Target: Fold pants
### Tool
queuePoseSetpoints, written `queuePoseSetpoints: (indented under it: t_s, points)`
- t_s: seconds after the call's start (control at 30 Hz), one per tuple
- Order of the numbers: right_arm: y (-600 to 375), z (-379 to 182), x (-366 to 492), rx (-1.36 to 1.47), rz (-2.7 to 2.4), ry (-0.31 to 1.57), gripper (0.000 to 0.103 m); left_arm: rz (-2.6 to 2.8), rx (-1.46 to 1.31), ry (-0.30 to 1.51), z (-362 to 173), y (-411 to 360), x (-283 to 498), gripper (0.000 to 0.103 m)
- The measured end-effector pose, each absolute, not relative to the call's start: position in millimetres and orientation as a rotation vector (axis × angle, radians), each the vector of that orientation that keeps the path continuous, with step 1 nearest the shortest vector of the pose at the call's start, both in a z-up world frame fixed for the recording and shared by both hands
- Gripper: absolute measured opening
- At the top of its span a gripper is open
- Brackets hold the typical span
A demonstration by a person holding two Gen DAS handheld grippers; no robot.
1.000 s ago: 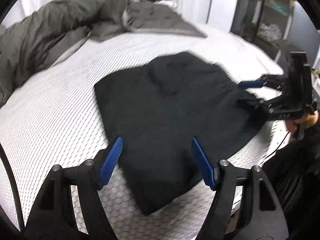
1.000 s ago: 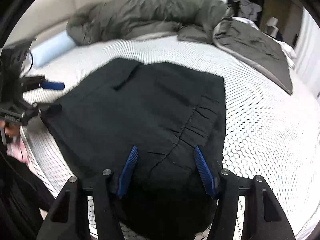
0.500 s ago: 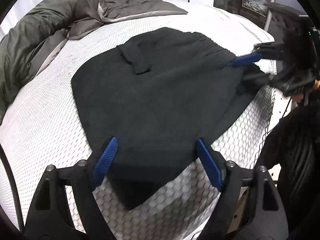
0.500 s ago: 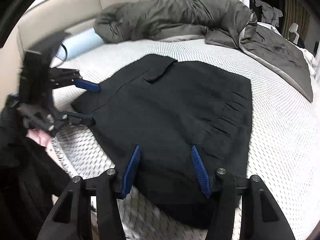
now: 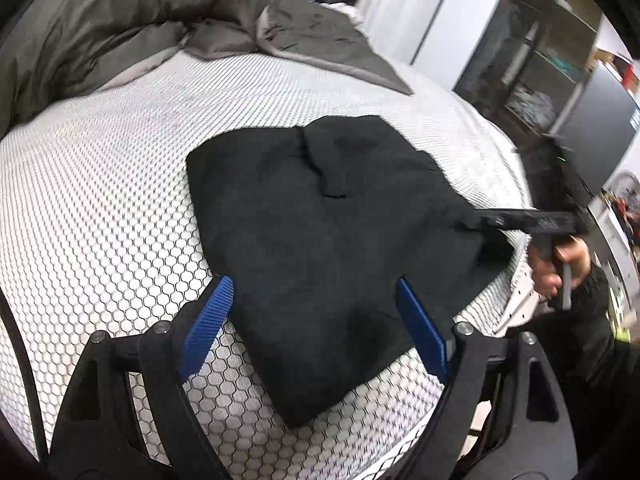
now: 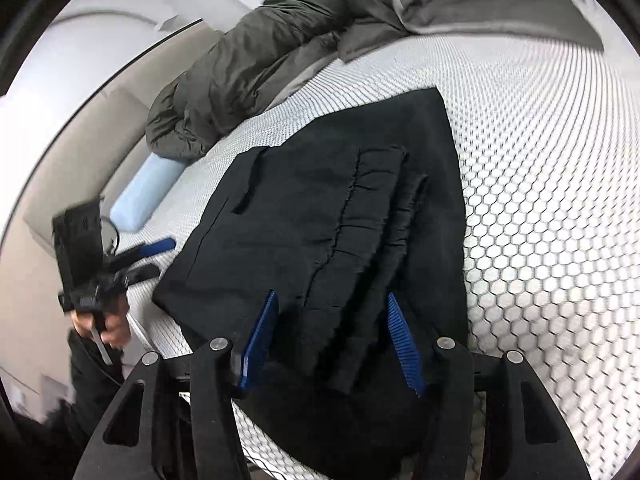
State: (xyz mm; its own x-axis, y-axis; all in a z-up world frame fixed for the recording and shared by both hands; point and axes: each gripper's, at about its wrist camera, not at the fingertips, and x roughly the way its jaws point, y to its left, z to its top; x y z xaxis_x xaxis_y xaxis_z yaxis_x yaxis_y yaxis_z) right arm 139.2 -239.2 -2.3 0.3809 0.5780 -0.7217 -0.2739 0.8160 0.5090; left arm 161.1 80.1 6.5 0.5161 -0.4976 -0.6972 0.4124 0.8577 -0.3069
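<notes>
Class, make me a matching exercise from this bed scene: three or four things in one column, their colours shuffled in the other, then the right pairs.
Things
1. pants
2. duvet
3. pillow
4. mattress cover

Colours
A. white with a honeycomb pattern
B. black
C. pale blue
D. grey-green

Pairs: 1-B, 2-D, 3-C, 4-A

Bare mattress (image 5: 120,208) around the pants (image 5: 320,240); rumpled duvet (image 5: 100,28) along its far edge
</notes>
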Motion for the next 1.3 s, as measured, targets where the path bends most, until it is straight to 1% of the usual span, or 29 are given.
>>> queuePoseSetpoints:
  t_s: [0.03,0.1,0.13,0.17,0.23,0.33,0.43,0.47,0.5,0.53,0.57,0.6,0.63,0.67,0.7,0.73,0.77,0.8,0.83,0.87,1.0,1.1,1.13,1.17,1.2,1.23,1.27,1.3]
  points:
    - [-241,-5,142,0.360,0.556,1.062,0.057,-0.553,-0.113,0.861,9,82,160,0.082]
    - [-240,-7,143,0.354,0.540,1.053,0.044,-0.520,-0.134,0.869,6,90,161,0.084]
    - [-234,-4,147,0.313,0.518,1.048,0.032,-0.497,-0.132,0.885,1,92,165,0.084]
    - [-229,-1,145,0.280,0.509,1.031,0.023,-0.459,-0.126,0.910,-5,88,168,0.084]
    - [-226,11,138,0.235,0.514,0.979,0.016,-0.406,-0.131,0.963,-16,88,176,0.083]
    - [-229,30,124,0.195,0.511,0.921,0.016,-0.394,-0.162,1.001,-25,92,179,0.084]
    - [-227,4,130,0.124,0.447,1.019,0.024,-0.401,-0.198,1.021,-30,94,180,0.083]
    - [-228,7,129,0.143,0.452,1.010,0.029,-0.397,-0.205,1.020,-30,94,179,0.083]
    - [-230,13,127,0.157,0.458,0.992,0.034,-0.401,-0.215,1.017,-29,94,179,0.081]
    - [-234,21,124,0.166,0.456,0.961,0.051,-0.414,-0.223,1.017,-29,93,178,0.078]
    - [-241,31,119,0.181,0.441,0.904,0.066,-0.428,-0.235,1.016,-29,92,178,0.067]
    - [-246,35,118,0.194,0.424,0.875,0.071,-0.451,-0.255,1.023,-31,92,178,0.055]
    - [-253,36,119,0.214,0.406,0.867,0.071,-0.461,-0.261,1.031,-32,91,178,0.054]
    - [-258,29,126,0.249,0.399,0.903,0.071,-0.454,-0.257,1.027,-32,91,177,0.052]
    - [-258,22,133,0.271,0.398,0.933,0.071,-0.452,-0.255,1.026,-31,91,176,0.048]
    - [-258,9,144,0.306,0.399,1.002,0.066,-0.444,-0.259,1.021,-31,91,181,0.046]
    - [-254,1,151,0.315,0.413,1.026,0.050,-0.435,-0.268,1.017,-29,92,183,0.043]
    - [-250,-2,156,0.308,0.425,1.035,0.041,-0.426,-0.272,1.015,-29,93,186,0.041]
    - [-242,-1,165,0.267,0.412,1.024,0.030,-0.407,-0.269,1.008,-27,93,191,0.040]
    - [-237,1,170,0.246,0.403,1.006,0.027,-0.386,-0.255,1.001,-26,93,197,0.039]
    - [-223,1,206,0.204,0.339,0.975,0.025,-0.284,-0.225,0.972,-26,96,223,0.039]
    - [-218,-1,214,0.177,0.320,0.978,0.029,-0.255,-0.234,0.973,-26,98,226,0.041]
    - [-218,0,212,0.170,0.315,0.978,0.037,-0.244,-0.220,0.965,-23,98,222,0.041]
    - [-214,2,215,0.163,0.304,0.973,0.042,-0.228,-0.202,0.954,-19,97,219,0.041]
    - [-215,7,211,0.157,0.289,0.956,0.043,-0.211,-0.171,0.938,-15,96,212,0.042]
    - [-217,14,204,0.139,0.278,0.928,0.043,-0.197,-0.138,0.921,-12,95,205,0.044]
    - [-218,23,194,0.111,0.267,0.888,0.043,-0.196,-0.115,0.902,-9,95,199,0.049]
    - [-217,30,185,0.094,0.271,0.857,0.043,-0.197,-0.096,0.881,-6,86,195,0.058]
